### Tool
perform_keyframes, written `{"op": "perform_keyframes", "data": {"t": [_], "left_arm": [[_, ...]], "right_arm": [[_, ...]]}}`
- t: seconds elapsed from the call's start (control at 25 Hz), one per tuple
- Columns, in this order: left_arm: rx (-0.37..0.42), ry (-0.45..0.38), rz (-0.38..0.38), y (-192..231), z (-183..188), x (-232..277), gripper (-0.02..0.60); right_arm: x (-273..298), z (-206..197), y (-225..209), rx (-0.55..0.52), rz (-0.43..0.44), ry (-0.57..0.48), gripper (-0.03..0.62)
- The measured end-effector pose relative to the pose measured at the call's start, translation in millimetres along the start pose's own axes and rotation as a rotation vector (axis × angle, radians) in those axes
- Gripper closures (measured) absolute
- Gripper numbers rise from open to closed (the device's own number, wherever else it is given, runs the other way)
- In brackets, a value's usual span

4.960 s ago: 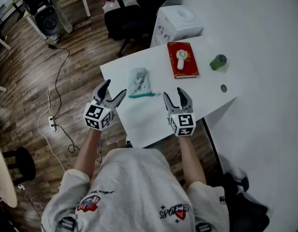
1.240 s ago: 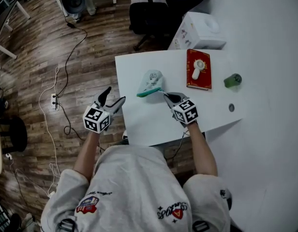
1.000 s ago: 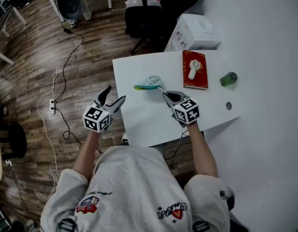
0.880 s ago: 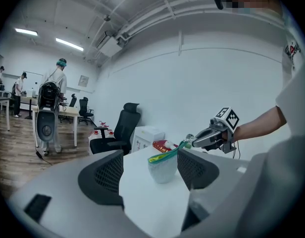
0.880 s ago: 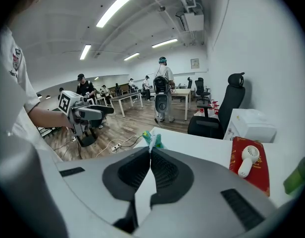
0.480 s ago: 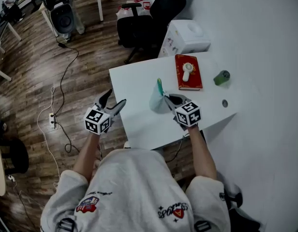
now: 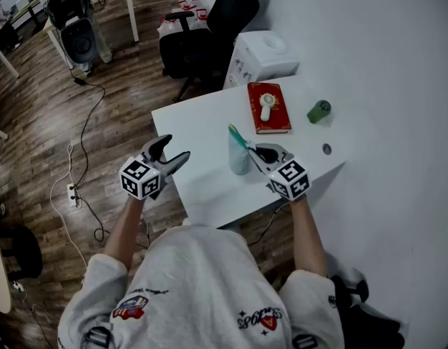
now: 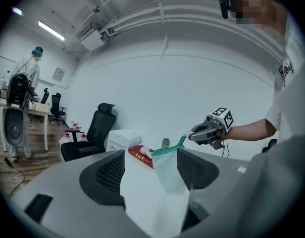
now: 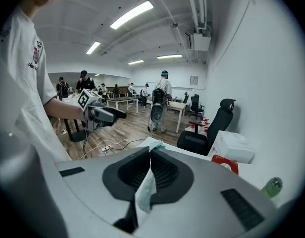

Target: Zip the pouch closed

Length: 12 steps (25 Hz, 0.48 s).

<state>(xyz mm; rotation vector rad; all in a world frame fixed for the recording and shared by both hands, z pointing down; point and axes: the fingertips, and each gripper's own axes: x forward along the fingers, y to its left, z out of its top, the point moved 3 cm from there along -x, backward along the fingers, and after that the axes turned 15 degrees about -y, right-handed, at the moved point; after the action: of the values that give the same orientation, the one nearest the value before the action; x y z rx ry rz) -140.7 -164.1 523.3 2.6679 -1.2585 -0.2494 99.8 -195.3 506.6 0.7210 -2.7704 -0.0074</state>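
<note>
floor: dark wood planks (image 7: 42, 122) left of the white table (image 7: 198, 126) | wall: plain white (image 7: 384, 57), behind and right of the table | seating: black office chair (image 7: 206, 31) past the table's far edge — white boxy unit (image 7: 260, 53) beside it | cable: power strip (image 7: 72, 193) on the floor, left of the table | light: ceiling strip lamps (image 9: 131, 14)

The white table (image 7: 202, 187) stands on a wood floor (image 7: 100, 129). On its far part lies a red book (image 7: 278, 119), flat, with a small white fan (image 7: 266, 105) resting on its cover. To the book's right, apart from it, a green can (image 7: 318, 111) stands upright. Toward the front edge, near the can, lies a small dark disc (image 7: 326, 149).
</note>
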Motion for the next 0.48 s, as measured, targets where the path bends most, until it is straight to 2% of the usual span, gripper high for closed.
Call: {"op": "perform_keyframes", "data": {"t": [0.16, 0.32, 0.48], "left_arm": [[-0.091, -0.001, -0.110, -18, 1, 15, 0.256], [-0.213, 0.035, -0.269, -46, -4, 27, 0.268], [-0.228, 0.092, -0.378, -69, -14, 33, 0.279]], "right_arm": [[-12, 14, 3, -0.035, -0.003, -0.010, 0.585], [-18, 17, 11, -0.067, 0.006, 0.012, 0.585], [-17, 13, 19, -0.081, 0.014, 0.026, 0.585]]}}
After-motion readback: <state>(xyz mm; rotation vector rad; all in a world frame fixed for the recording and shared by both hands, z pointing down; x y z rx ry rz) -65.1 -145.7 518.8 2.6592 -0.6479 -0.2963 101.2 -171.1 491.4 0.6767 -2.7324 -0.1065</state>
